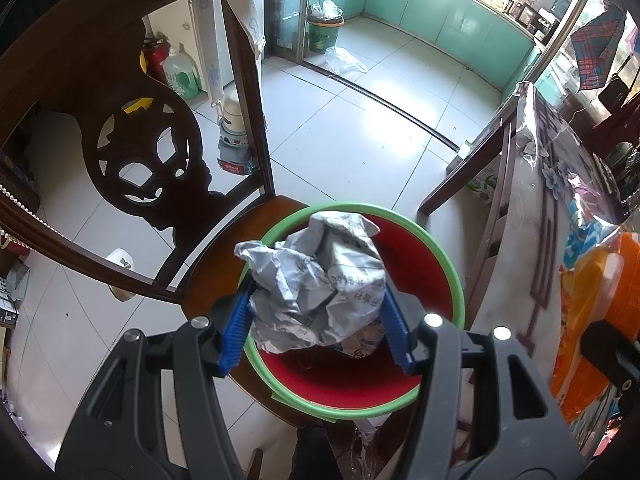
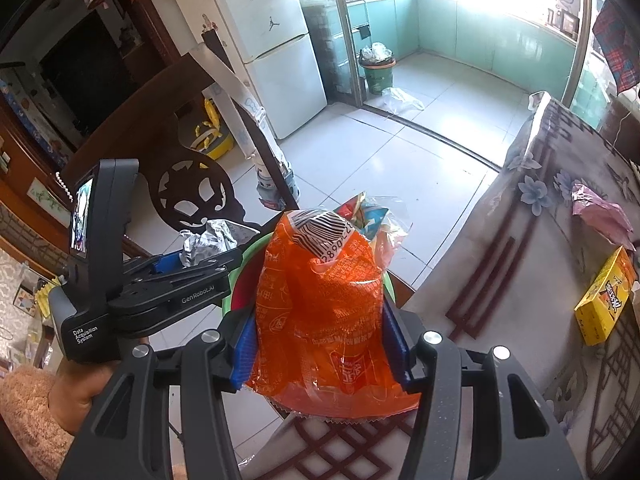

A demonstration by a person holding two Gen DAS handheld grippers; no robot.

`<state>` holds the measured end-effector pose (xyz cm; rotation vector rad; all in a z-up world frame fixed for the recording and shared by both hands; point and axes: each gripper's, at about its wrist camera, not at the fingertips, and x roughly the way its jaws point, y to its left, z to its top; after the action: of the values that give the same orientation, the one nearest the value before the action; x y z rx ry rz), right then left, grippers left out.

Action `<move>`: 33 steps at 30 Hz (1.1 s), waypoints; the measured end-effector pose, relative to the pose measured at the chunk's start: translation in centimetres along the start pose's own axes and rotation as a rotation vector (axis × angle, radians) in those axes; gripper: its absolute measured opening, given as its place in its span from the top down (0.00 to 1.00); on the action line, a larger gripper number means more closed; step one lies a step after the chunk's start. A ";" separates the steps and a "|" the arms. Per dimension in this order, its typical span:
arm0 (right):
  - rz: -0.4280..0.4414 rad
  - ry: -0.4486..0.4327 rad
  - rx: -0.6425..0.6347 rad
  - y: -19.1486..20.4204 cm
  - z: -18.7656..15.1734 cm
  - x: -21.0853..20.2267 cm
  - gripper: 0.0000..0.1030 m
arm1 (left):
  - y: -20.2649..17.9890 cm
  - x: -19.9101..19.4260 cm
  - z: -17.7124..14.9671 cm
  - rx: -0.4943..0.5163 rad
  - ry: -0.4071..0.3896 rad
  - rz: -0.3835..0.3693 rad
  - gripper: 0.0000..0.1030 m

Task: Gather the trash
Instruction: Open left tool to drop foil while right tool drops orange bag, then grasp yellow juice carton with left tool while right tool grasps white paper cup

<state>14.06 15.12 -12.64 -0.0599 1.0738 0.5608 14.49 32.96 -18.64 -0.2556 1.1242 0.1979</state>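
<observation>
Mid-drop, at the bin. Left gripper (image 1: pixel 320 304) clenched on crumpled grey paper (image 1: pixel 316 284), held right over the red basin with green rim (image 1: pixel 448 264) on the chair seat (image 1: pixel 224 272). Right gripper (image 2: pixel 320 340) clamped around an orange snack bag (image 2: pixel 320 304), apparently just above the same basin, though its mouth is mostly hidden there. Next: release both over the opening, then fetch the pink wrapper (image 2: pixel 600 212) and yellow box (image 2: pixel 606 300) from the table (image 2: pixel 520 240).

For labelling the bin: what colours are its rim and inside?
The bin has a green rim and a red inside, clearest in the left wrist view.
</observation>
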 end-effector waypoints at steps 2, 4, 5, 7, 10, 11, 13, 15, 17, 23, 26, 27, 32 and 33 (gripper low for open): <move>0.002 0.001 -0.002 0.0 0.0 0.1 0.50 | 0.0 0.0 0.0 -0.001 0.002 -0.001 0.46; 0.006 0.000 -0.003 0.0 0.1 0.1 0.48 | -0.1 0.1 0.0 -0.002 0.003 0.000 0.45; 0.010 0.000 -0.004 0.0 0.1 0.1 0.48 | -0.1 0.1 0.0 -0.003 0.004 0.002 0.40; 0.015 -0.002 -0.002 0.2 0.1 0.1 0.43 | 0.0 -0.1 0.0 -0.007 -0.004 0.005 0.29; 0.020 -0.014 -0.001 0.2 0.0 -0.1 0.38 | 0.3 -0.5 0.0 -0.023 -0.018 0.007 0.28; 0.021 -0.015 0.000 0.2 -0.1 -0.2 0.38 | 0.4 -0.6 -0.1 -0.026 -0.021 0.008 0.28; 0.024 -0.017 0.003 0.2 -0.1 -0.3 0.38 | 0.6 -0.8 -0.2 -0.032 -0.025 0.013 0.28; 0.026 -0.020 0.006 0.1 -0.2 -0.4 0.38 | 0.7 -1.0 -0.3 -0.039 -0.026 0.015 0.28; 0.024 -0.021 0.010 -0.1 -0.4 -0.6 0.38 | 0.6 -1.3 -0.6 -0.042 -0.027 0.015 0.28; -0.001 -0.040 0.036 -1.5 -1.5 -2.1 0.38 | -1.1 -1.8 -1.3 -0.015 -0.031 0.004 0.28; -0.026 -0.054 0.063 -3.2 -2.4 -3.4 0.38 | -3.0 -2.2 -1.5 0.016 -0.036 -0.014 0.28; -0.044 -0.061 0.072 -4.1 -2.8 -4.0 0.38 | -3.7 -2.3 -1.5 0.028 -0.038 -0.020 0.28; -0.190 -0.110 0.175 -11.3 -5.6 -8.3 0.36 | -8.4 -3.1 -2.3 0.109 -0.050 -0.056 0.28; -0.222 -0.118 0.207 -13.1 -6.3 -9.3 0.35 | -9.7 -3.2 -2.6 0.128 -0.049 -0.067 0.28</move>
<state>11.70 -1.91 -10.76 0.0344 0.9899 0.2485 13.66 22.83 -15.77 -0.1727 1.0735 0.0722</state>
